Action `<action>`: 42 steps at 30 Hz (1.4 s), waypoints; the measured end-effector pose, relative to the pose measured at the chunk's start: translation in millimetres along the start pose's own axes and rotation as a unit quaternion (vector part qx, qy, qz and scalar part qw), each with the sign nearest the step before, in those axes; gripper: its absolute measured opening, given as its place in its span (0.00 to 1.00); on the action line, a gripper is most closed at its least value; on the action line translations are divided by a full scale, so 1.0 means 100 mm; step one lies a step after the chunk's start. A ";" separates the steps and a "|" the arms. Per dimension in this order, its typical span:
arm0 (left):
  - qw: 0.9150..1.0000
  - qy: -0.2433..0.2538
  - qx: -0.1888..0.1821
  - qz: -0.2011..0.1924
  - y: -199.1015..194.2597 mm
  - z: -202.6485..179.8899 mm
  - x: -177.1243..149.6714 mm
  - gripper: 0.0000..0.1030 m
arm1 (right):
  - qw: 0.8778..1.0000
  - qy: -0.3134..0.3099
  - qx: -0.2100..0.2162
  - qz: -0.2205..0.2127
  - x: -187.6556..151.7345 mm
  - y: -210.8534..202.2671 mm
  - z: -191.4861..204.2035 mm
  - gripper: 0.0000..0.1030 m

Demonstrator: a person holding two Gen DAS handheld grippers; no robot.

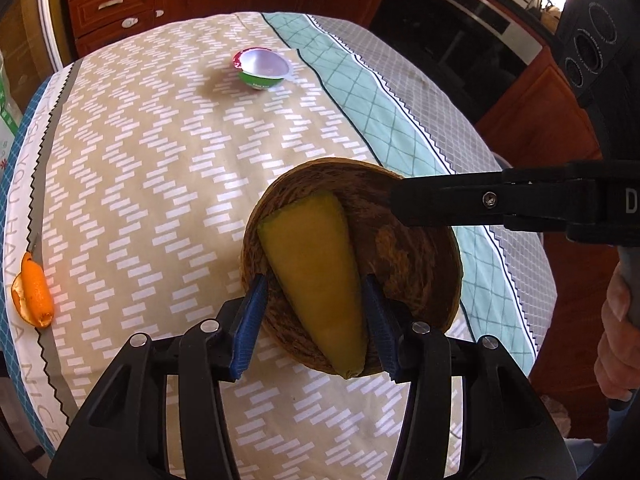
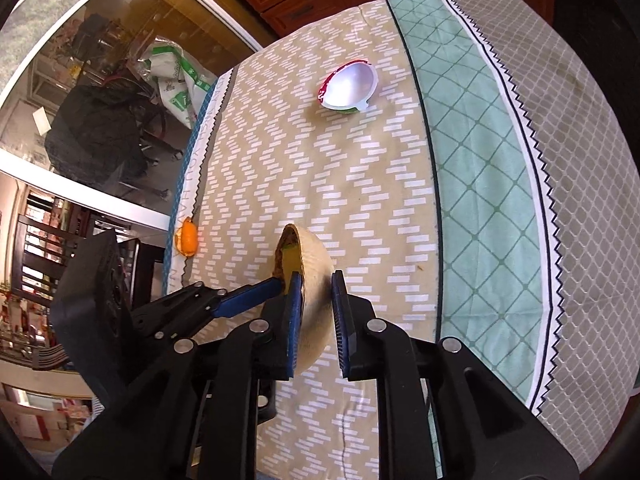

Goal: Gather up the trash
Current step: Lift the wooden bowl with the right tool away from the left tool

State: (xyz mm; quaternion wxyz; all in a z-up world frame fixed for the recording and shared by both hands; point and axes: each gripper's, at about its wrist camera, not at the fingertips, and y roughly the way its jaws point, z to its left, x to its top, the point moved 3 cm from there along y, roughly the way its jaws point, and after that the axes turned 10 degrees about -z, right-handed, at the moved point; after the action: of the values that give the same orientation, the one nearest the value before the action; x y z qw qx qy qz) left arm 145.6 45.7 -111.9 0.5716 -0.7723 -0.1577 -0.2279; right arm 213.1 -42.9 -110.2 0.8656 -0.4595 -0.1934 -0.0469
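Note:
A brown woven bowl [image 1: 420, 256] holds a yellow-green melon rind [image 1: 316, 256]. My left gripper [image 1: 316, 280] is open, its blue pads on either side of the rind with small gaps. My right gripper [image 1: 394, 196] reaches in from the right and is shut on the bowl's far rim. In the right wrist view the bowl [image 2: 316, 256] is tipped on edge, and its wall fills the space between the right gripper's [image 2: 316, 276] pads. The rind [image 2: 290, 266] shows inside it, beside a left fingertip [image 2: 252, 296]. An opened yogurt cup [image 1: 262, 66] and an orange peel [image 1: 32, 290] lie on the cloth.
A patterned tablecloth [image 1: 160, 160] covers the round table. The orange peel [image 2: 187, 238] sits near its left edge and the yogurt cup [image 2: 348, 86] far across. Wooden drawers [image 1: 116, 4] stand behind, a speaker [image 1: 592, 40] at right, a glass door [image 2: 80, 80] at left. A person's hand [image 1: 616, 320] holds the right gripper.

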 end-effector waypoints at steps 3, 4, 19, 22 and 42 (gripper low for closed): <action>1.000 -0.015 0.008 -0.008 -0.01 0.08 0.03 0.49 | 1.000 0.019 0.015 0.009 0.00 0.02 -0.06 0.15; 0.999 -0.017 0.024 -0.016 -0.04 0.11 0.02 0.49 | 1.000 0.022 0.016 0.012 -0.01 0.03 -0.06 0.15; 0.997 -0.035 0.036 -0.051 -0.16 0.30 -0.07 0.52 | 0.999 0.029 0.021 0.034 0.02 0.25 0.07 0.33; 0.998 -0.044 0.015 -0.051 -0.15 0.33 -0.09 0.52 | 0.999 0.023 0.013 0.045 -0.01 0.38 0.10 0.33; 0.996 -0.081 0.010 -0.039 -0.32 0.59 -0.07 0.42 | 0.998 0.037 -0.012 0.047 -0.03 0.63 -0.04 0.13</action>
State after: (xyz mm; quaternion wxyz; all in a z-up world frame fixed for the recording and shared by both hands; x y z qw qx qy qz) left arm 133.7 112.1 -103.7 0.5556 -0.7756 -0.2357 -0.1850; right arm 227.8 -9.8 -162.5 0.8680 -0.4762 -0.1384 -0.0254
